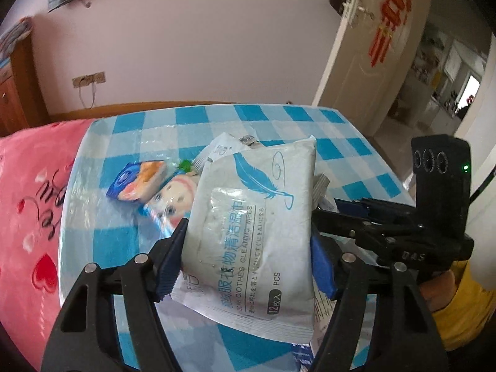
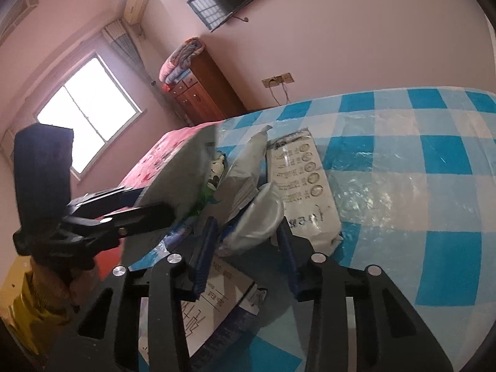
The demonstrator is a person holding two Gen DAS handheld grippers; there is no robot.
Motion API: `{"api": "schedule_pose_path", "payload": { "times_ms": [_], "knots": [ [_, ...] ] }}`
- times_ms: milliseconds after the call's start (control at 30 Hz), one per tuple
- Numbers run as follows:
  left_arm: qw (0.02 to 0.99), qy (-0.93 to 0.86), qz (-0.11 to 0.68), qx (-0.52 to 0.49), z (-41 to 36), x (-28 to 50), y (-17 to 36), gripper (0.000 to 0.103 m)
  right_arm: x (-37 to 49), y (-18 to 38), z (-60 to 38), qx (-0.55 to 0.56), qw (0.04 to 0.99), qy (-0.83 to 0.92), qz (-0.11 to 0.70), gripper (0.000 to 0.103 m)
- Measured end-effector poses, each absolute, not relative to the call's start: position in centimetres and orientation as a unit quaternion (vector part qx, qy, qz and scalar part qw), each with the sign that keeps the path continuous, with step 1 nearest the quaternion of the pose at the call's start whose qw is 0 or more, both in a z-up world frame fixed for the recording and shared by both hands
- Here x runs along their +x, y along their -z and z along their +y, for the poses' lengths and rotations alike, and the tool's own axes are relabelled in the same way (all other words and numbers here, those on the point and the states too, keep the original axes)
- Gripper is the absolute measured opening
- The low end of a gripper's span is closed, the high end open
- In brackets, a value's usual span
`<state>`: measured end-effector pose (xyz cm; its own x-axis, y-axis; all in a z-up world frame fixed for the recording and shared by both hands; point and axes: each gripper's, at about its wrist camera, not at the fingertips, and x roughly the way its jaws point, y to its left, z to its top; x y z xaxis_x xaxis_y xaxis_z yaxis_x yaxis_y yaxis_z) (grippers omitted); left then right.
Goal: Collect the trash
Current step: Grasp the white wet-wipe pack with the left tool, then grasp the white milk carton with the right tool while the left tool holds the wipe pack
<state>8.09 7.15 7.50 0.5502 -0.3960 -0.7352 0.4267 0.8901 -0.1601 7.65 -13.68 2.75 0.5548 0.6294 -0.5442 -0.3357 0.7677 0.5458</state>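
Observation:
My left gripper [image 1: 248, 262] is shut on a white wet-wipes pack [image 1: 254, 217] with a blue feather print, one blue pad pressed on each long side. The pack is tilted up above the checked table [image 1: 279, 124]. In the right wrist view this pack [image 2: 183, 179] shows as a grey slab in the left gripper [image 2: 161, 207]. My right gripper [image 2: 246, 251] is shut on a crumpled silvery wrapper [image 2: 260, 217] that fills the gap between its blue pads. Seen from the left wrist, the right gripper [image 1: 325, 214] sits just right of the wipes pack.
Loose trash lies on the table: a blue-orange snack packet [image 1: 136, 183], a cartoon-face wrapper [image 1: 173, 198], a white printed packet [image 2: 303, 192] and a printed bag [image 2: 217, 297] under my right gripper. A pink bed cover [image 1: 31, 201] borders the table's left side.

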Motion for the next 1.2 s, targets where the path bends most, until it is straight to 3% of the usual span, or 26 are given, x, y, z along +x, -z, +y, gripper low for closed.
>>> {"api": "schedule_pose_path", "payload": {
  "times_ms": [133,233,400,500,667,1200],
  "knots": [
    [0.885,0.221,0.409,0.001,8.0,6.3,-7.3,0.071,6.5,-2.1,-14.2,0.222,0.846,-0.273,0.401,0.045],
    [0.888,0.21,0.408,-0.025,9.2,4.8,-7.1,0.071,5.0,-1.9,-14.2,0.234,0.841,-0.263,0.411,0.061],
    [0.894,0.181,0.406,-0.056,11.2,2.1,-6.6,0.071,2.4,-2.4,-12.2,0.227,0.833,-0.267,0.428,0.064],
    [0.899,0.152,0.405,-0.064,12.3,0.9,-6.2,0.071,1.2,-2.7,-9.8,0.197,0.836,-0.251,0.447,0.082],
    [0.905,0.114,0.404,-0.066,13.8,-0.9,-5.7,0.071,0.3,-2.8,-6.5,0.144,0.849,-0.216,0.46,0.091],
    [0.912,0.05,0.401,-0.07,17.1,-5.9,-4.5,0.071,0.6,-2.0,-3.0,0.029,0.871,-0.135,0.471,0.095]
  ]
}}
